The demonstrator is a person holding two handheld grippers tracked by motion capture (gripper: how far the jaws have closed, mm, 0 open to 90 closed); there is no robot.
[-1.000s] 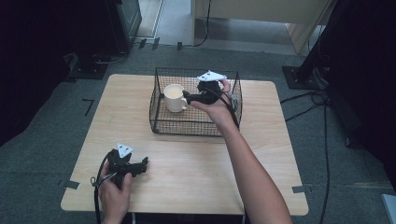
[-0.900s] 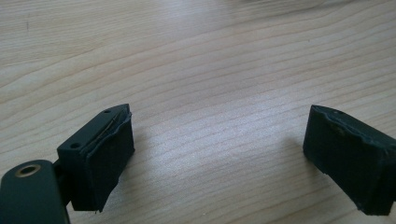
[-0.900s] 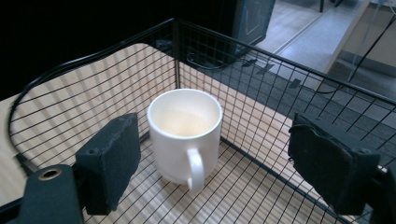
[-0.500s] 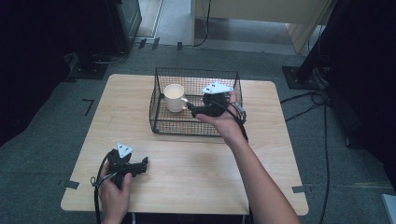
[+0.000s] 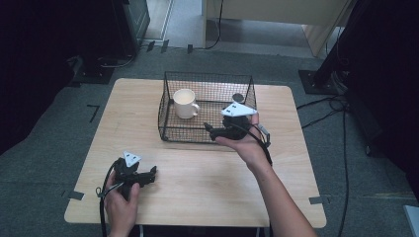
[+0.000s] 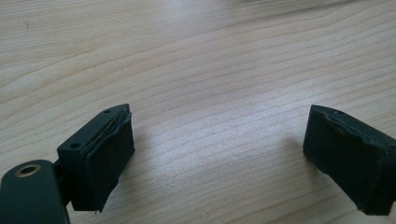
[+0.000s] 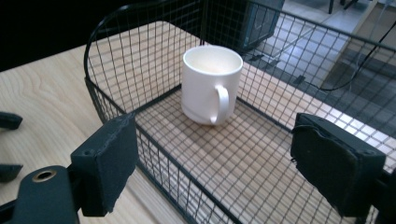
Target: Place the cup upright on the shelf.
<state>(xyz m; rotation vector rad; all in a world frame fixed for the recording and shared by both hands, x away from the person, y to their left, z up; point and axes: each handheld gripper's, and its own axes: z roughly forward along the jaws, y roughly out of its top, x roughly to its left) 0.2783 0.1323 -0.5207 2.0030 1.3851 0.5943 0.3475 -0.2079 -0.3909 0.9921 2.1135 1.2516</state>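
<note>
Grey carpet is surrounding the pale wooden table (image 5: 197, 173), where a black wire-mesh basket (image 5: 168, 106) is sitting with a white ceramic mug (image 5: 185, 103) upright inside its left end. Since a second ago the right gripper (image 5: 210, 129) has been pulling back out of the basket toward its near wall, jaws spread and empty, so the mug looks delivered and released. Near the front edge, the left gripper (image 5: 153, 173) is resting with its jaws wide, holding nothing.

high view looks down from above the bench (image 5: 197, 182). left gripper view sits close over bare wood. right gripper view faces the wire basket (image 7: 116, 60), shared with the high view.
</note>
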